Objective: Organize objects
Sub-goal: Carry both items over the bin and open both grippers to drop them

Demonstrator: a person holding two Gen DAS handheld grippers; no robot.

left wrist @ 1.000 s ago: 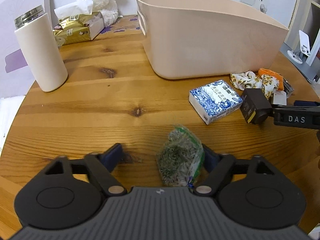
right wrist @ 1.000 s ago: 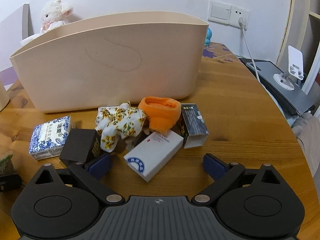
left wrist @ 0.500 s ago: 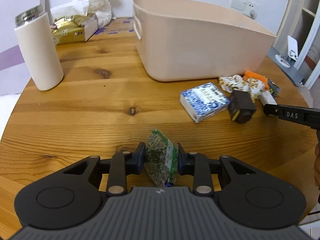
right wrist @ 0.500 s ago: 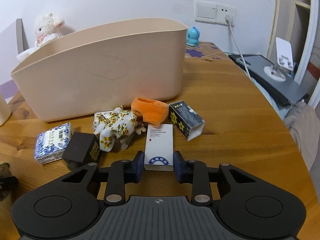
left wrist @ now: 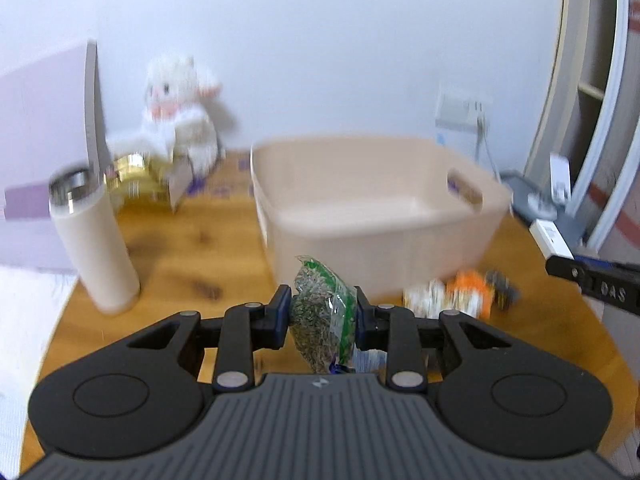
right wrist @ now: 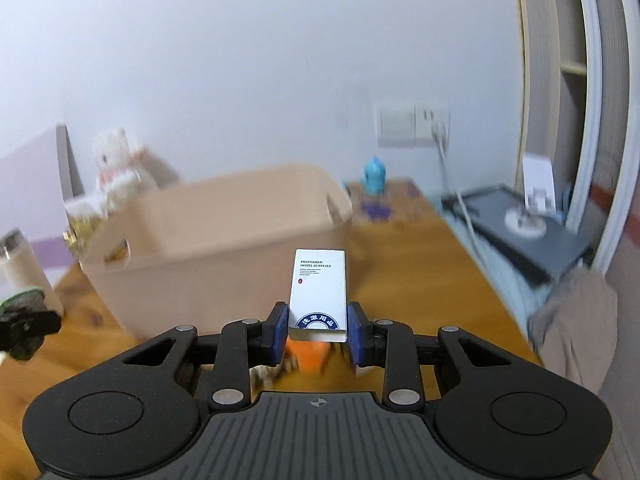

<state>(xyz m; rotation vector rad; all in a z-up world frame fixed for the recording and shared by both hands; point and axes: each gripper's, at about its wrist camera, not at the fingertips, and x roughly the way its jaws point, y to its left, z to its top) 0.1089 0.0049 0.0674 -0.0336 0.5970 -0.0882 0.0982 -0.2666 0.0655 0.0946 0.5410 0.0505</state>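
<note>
Both 2 grippers now lifted off table: left gripper [left wrist: 322, 316] clamps green-edged clear seed packet [left wrist: 323, 314], right gripper [right wrist: 318, 330] clamps white rectangular hotel-supplies box [right wrist: 319, 294]; beige plastic bin [left wrist: 372, 204] next.

White wall [right wrist: 240, 60], wooden table [right wrist: 420, 256], wall switch [right wrist: 412, 126].

Left tongs [left wrist: 322, 316] clamp seed packet [left wrist: 323, 312] above table [left wrist: 168, 248], before bin [left wrist: 376, 216].

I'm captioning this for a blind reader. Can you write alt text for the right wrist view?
The right gripper clamps a white hotel supplies box upright, lifted above a wooden table. Behind it sits a beige storage bin, blurred, with a small blue figurine by the wall.
</note>
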